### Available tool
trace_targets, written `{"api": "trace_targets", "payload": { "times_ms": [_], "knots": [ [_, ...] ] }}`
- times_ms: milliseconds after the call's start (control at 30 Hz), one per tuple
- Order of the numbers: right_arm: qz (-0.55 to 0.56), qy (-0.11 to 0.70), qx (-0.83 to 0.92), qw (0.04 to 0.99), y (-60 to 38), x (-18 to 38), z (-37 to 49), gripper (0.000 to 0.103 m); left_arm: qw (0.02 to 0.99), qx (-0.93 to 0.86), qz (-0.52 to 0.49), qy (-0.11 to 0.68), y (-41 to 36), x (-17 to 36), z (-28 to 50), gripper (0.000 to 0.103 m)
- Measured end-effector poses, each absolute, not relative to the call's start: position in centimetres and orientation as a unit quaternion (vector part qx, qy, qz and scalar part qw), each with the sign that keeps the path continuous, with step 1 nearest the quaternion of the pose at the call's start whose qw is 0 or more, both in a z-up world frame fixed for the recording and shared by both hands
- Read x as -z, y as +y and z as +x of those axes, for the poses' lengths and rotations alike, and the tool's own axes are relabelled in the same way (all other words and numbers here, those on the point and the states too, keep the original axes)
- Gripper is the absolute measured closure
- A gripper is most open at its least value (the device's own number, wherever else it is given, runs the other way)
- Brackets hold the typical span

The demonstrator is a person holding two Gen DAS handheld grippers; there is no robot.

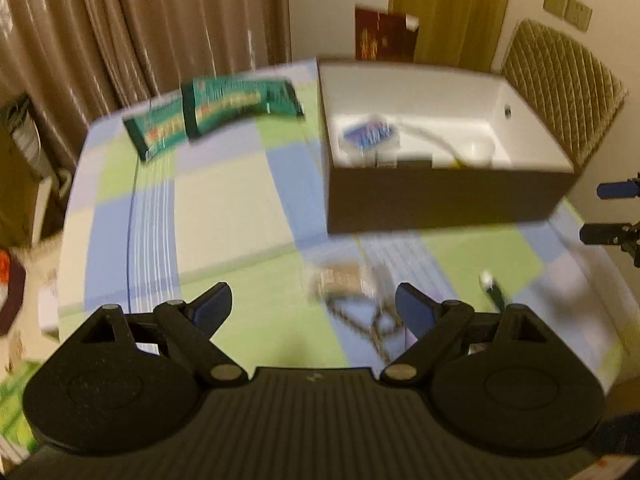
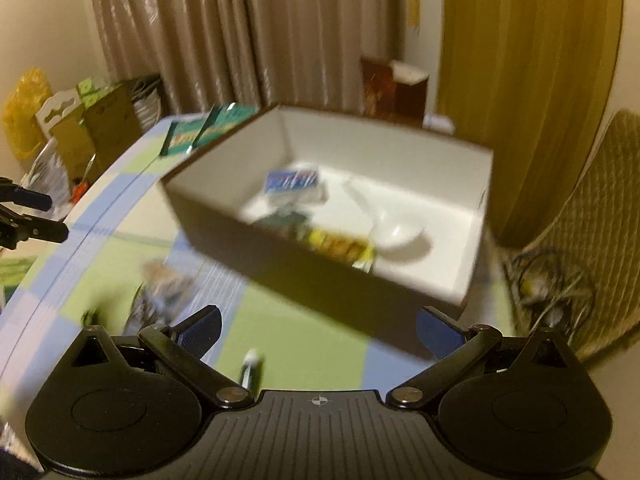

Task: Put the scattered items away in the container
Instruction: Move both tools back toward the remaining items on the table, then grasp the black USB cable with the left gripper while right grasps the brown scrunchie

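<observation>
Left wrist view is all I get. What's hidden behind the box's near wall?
Observer: A yellow snack packet lies inside the box, against that wall.
Operator: Right gripper carrying anything?
Observer: No. The right gripper is open, with nothing between its fingers.
Operator: Floor right of the table?
Observer: A tangle of cables lies beside the quilted chair.

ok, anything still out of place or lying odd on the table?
Yes. Two green packets lie overlapping and askew on the far cloth, left of the box. A chain with its tag and a small dark item lie loose in front of it. Nothing looks spilled or damaged; both frames are motion-blurred.
</observation>
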State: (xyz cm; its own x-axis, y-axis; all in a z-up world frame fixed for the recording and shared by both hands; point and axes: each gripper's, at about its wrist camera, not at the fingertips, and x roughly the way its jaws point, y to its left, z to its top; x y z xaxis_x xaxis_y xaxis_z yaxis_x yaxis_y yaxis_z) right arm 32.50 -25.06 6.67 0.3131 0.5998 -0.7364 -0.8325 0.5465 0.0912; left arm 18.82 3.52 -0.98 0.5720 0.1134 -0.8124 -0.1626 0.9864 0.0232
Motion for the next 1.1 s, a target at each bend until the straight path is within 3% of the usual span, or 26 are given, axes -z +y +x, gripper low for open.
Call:
{"api": "trace_targets", "payload": {
  "times_ms": [333,567,1100],
  "knots": [
    [-0.192,0.430,-0.453,0.757,-25.3,-2.4,28.0,0.002,0.856,-0.040,0.001,0.515,1.2,6.6,15.0,0.014],
    [-0.213,0.442,-0.440,0.752,-25.1,-0.7,27.2,0.002,0.843,-0.030,0.003,0.538,1.5,9.7,15.4,0.007],
    [-0.189,0.479,-0.415,0.750,-24.9,0.7,26.8,0.002,0.833,0.022,0.028,0.553,2.1,13.4,18.3,0.006]
  ]
}}
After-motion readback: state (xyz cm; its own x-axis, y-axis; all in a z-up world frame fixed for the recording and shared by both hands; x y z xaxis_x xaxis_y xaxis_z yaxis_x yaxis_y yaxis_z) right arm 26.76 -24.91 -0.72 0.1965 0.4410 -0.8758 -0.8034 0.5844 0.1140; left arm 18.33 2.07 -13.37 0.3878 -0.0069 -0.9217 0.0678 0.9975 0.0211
